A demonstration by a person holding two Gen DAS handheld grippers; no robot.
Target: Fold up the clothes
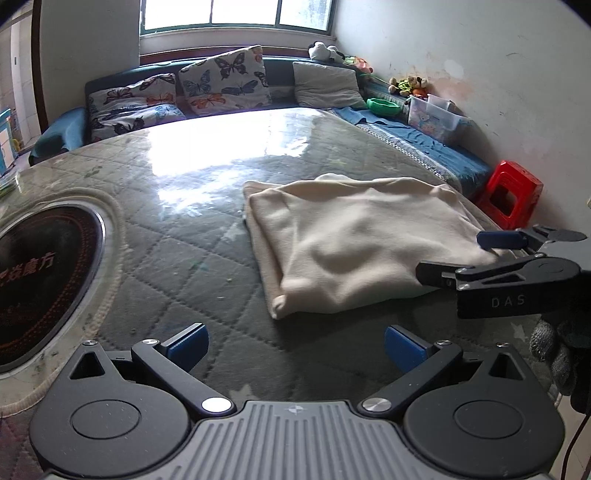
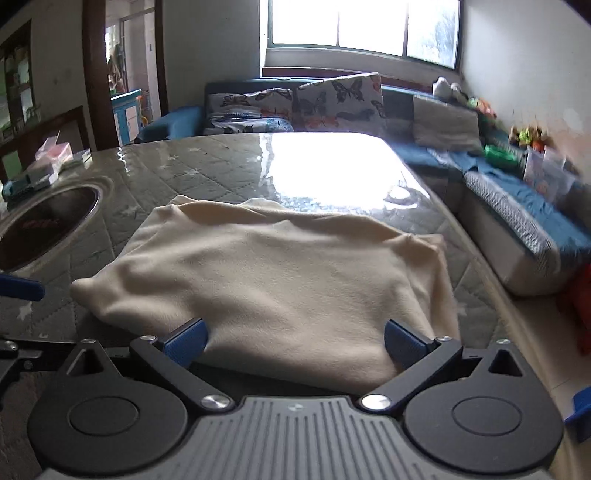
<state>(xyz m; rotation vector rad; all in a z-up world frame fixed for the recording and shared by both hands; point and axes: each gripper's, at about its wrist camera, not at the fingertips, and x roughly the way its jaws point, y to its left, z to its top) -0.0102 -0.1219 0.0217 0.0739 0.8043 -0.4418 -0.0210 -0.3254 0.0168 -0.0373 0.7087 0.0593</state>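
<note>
A big bright window (image 1: 236, 14) sits at twelve o'clock. Under it runs a dark blue sofa (image 1: 280, 70) with butterfly cushions (image 1: 225, 79). A small red plastic stool (image 1: 511, 192) stands at three o'clock by the white wall (image 1: 480, 55).

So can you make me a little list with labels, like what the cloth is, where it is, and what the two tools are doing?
cloth: cream garment, folded into a rough rectangle, a bit lumpy
where: on the glass-topped quilted table
left tool: open, holding nothing, short of the cloth's near corner
right tool: open, fingers either side of the cloth's near edge, not clamped
beside the cloth: round black cooktop set into the table
behind: sofa with butterfly pillows, red stool
</note>
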